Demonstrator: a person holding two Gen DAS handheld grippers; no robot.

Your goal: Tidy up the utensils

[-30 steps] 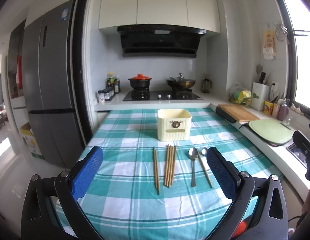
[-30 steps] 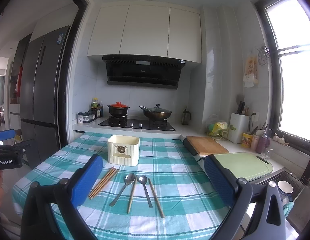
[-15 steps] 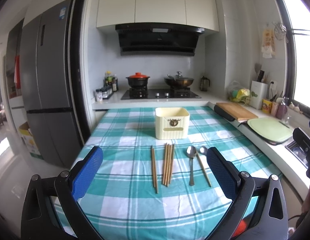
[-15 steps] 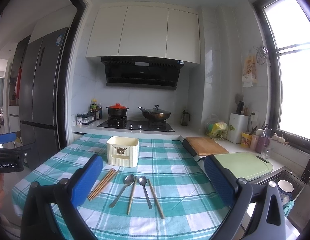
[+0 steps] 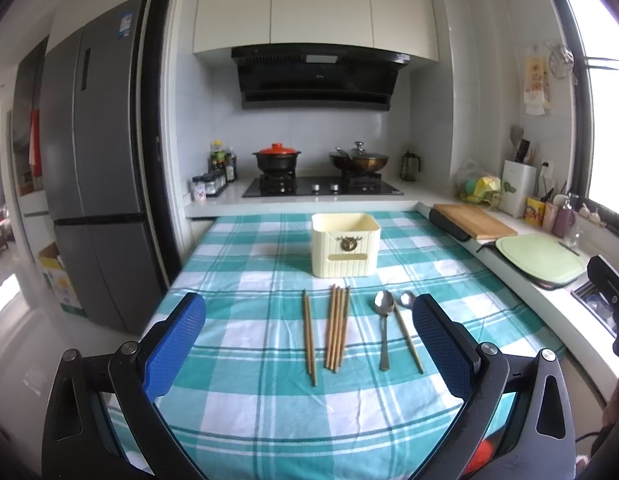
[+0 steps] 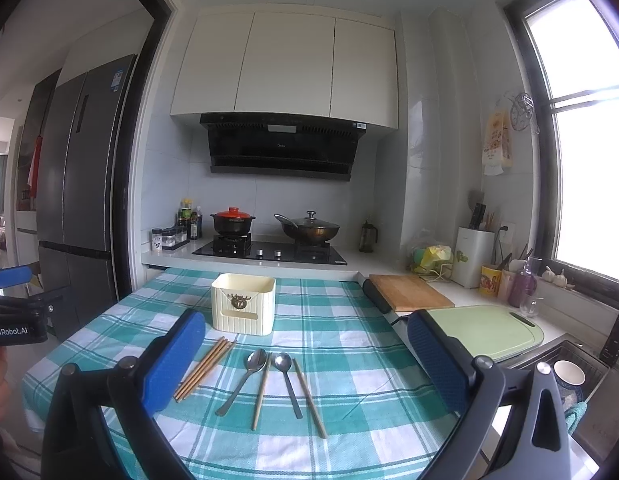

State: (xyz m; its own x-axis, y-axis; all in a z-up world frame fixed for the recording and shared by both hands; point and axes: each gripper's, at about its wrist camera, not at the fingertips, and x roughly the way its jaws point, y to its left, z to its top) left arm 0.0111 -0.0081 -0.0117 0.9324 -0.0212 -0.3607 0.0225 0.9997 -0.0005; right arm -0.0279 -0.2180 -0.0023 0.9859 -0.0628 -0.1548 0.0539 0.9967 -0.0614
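A cream utensil holder (image 5: 345, 245) (image 6: 244, 303) stands upright on the teal checked tablecloth (image 5: 245, 368). In front of it lie wooden chopsticks (image 5: 336, 327) (image 6: 205, 368), with one pair (image 5: 309, 336) set apart to the left. Two metal spoons (image 5: 383, 312) (image 6: 287, 378) and loose chopsticks (image 6: 309, 398) lie to the right. My left gripper (image 5: 309, 340) hovers open above the near table edge, holding nothing. My right gripper (image 6: 305, 356) is open too, empty, above the spoons' near side.
A stove (image 5: 321, 188) with a red-lidded pot (image 5: 276, 156) and a wok (image 5: 359, 159) sits behind the table. A wooden board (image 5: 473, 222) and a green board (image 5: 539, 256) lie on the right counter. A grey fridge (image 5: 97, 152) stands left.
Both cameras have tilted slightly upward, so the table contents sit a little lower in view. Nothing on the table has moved and both grippers stay open.
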